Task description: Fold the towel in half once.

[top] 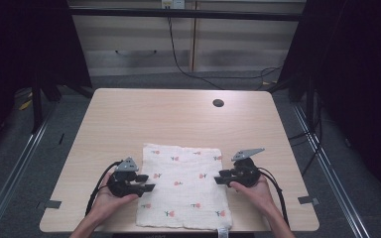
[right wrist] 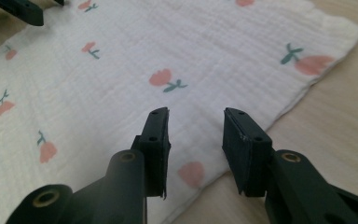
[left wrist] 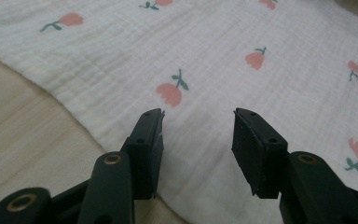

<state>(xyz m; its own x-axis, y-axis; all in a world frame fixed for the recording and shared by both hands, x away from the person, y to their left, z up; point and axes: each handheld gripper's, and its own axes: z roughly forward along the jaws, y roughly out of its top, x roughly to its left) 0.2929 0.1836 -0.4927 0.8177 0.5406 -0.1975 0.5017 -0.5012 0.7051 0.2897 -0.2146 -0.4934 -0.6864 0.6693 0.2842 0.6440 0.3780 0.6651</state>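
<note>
A white cloth (top: 183, 191) printed with small pink tulips lies flat on the near half of the wooden table (top: 178, 119). My left gripper (top: 146, 182) rests at the cloth's left edge and points inward. In the left gripper view its jaws (left wrist: 198, 116) stand apart over the cloth (left wrist: 214, 56) with nothing pinched between them. My right gripper (top: 219, 177) sits at the cloth's right edge, facing the left one. Its jaws (right wrist: 196, 114) are also apart above the cloth (right wrist: 121, 70), close to the hem. The left gripper's jaw tip (right wrist: 23, 11) shows far off in the right gripper view.
A round cable hole (top: 218, 103) is in the table's far right part. The cloth's near hem reaches the table's front edge, where a small tag (top: 222, 232) hangs. Black cables trail from both grippers. Bare wood lies beyond the cloth.
</note>
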